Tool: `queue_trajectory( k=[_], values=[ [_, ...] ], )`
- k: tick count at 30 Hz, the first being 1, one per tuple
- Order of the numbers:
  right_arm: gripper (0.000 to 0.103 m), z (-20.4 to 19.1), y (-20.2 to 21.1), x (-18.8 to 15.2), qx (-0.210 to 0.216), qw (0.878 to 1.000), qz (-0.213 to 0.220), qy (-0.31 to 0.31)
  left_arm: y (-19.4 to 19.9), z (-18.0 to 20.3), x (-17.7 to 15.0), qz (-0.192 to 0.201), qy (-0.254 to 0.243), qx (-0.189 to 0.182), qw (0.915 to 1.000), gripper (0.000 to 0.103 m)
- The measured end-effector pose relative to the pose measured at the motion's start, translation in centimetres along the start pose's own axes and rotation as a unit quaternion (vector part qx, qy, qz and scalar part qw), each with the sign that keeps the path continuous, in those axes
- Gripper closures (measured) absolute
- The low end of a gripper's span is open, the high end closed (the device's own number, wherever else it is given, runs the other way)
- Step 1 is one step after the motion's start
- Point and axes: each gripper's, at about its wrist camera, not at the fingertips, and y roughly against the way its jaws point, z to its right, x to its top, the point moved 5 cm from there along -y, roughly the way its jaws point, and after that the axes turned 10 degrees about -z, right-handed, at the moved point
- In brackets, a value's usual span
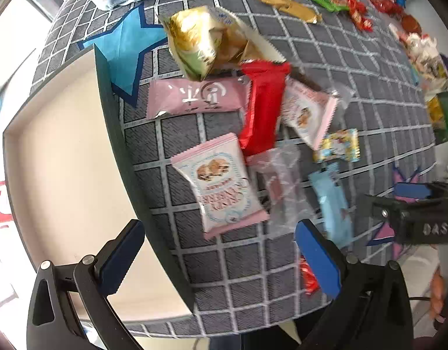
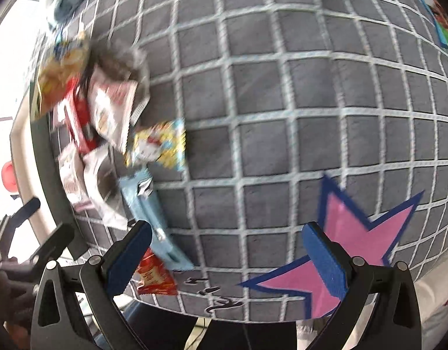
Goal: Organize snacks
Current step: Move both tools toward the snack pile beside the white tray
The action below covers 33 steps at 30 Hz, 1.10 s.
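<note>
- Left gripper [image 1: 221, 259] hangs spread and empty above the pink cookie packet [image 1: 221, 182], beside the beige tray [image 1: 63, 151].
- Right gripper [image 2: 226, 258] is likewise released near the light-blue wrapper [image 2: 149, 213].
- Best to pinch one packet's edge only.
- Blur hides labels; overlapped packets stay unclear.

A coarse woven grey cloth [image 1: 238, 262], crossed by pale stitched grid lines, is covering the tabletop and showing a matt, rough nap. Beside its left edge a tray [image 1: 63, 160] is presenting a smooth matt cream floor and a dark rim. On the cloth, a crinkled gold foil packet [image 1: 200, 43] is gleaming; just below it a glossy red plastic wrapper [image 1: 263, 105] is reflecting light. Near the red wrapper a clear film wrapper [image 1: 282, 189] is shining. The left tongs [image 1: 221, 258] are bearing ribbed, matt blue pads [image 1: 318, 258] on smooth black plastic arms with metal screws.
</note>
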Motion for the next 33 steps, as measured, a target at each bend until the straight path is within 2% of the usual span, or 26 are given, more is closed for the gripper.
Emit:
queue_trajectory(
  k=[5, 6, 10, 12, 16, 18, 25, 27, 31, 33],
  values=[
    [0.0, -4.9, -1.3, -1.6, -0.044, 0.999, -0.017, -0.003, -2.0, -0.8, 0.0, 0.008, -0.015, 0.063, 0.9978, 0.0],
    [0.0, -5.5, -2.6, -1.9, -0.057, 0.998, -0.019, -0.005, -2.4, -1.3, -0.3, 0.003, -0.013, 0.068, 0.9976, 0.0],
    [0.0, -6.3, -4.2, -2.0, -0.06, 0.998, -0.018, 0.007, -4.6, -4.1, -1.6, -0.013, 0.002, 0.076, 0.997, 0.0],
    [0.0, -8.8, -6.3, -2.8, -0.066, 0.998, -0.022, 0.013, -5.6, -5.5, -2.2, -0.024, 0.01, 0.083, 0.9962, 0.0],
    [0.0, -10.4, -6.5, -3.5, -0.064, 0.997, -0.019, 0.032, -6.9, -7.8, -3.3, -0.024, 0.027, 0.07, 0.9969, 0.0],
    [0.0, -10.7, -6.4, -3.5, -0.052, 0.998, -0.013, 0.04, -7.4, -9.0, -3.8, -0.021, 0.03, 0.076, 0.9964, 0.0],
    [0.0, -11.2, -8.7, -3.1, -0.078, 0.996, -0.018, 0.037, -8.8, -14.2, -5.1, -0.029, 0.046, 0.074, 0.9958, 0.0],
    [0.0, -11.2, -8.8, -3.1, -0.081, 0.996, -0.018, 0.036, -7.3, -14.3, -5.4, -0.022, 0.044, 0.075, 0.996, 0.0],
    [0.0, -11.3, -10.0, -2.6, -0.109, 0.993, -0.022, 0.025, -6.9, -14.8, -5.7, -0.006, 0.038, 0.073, 0.9965, 0.0],
    [0.0, -11.4, -9.8, -2.5, -0.099, 0.995, -0.002, 0.032, -6.6, -14.9, -5.7, 0.004, 0.034, 0.066, 0.9973, 0.0]
  ],
)
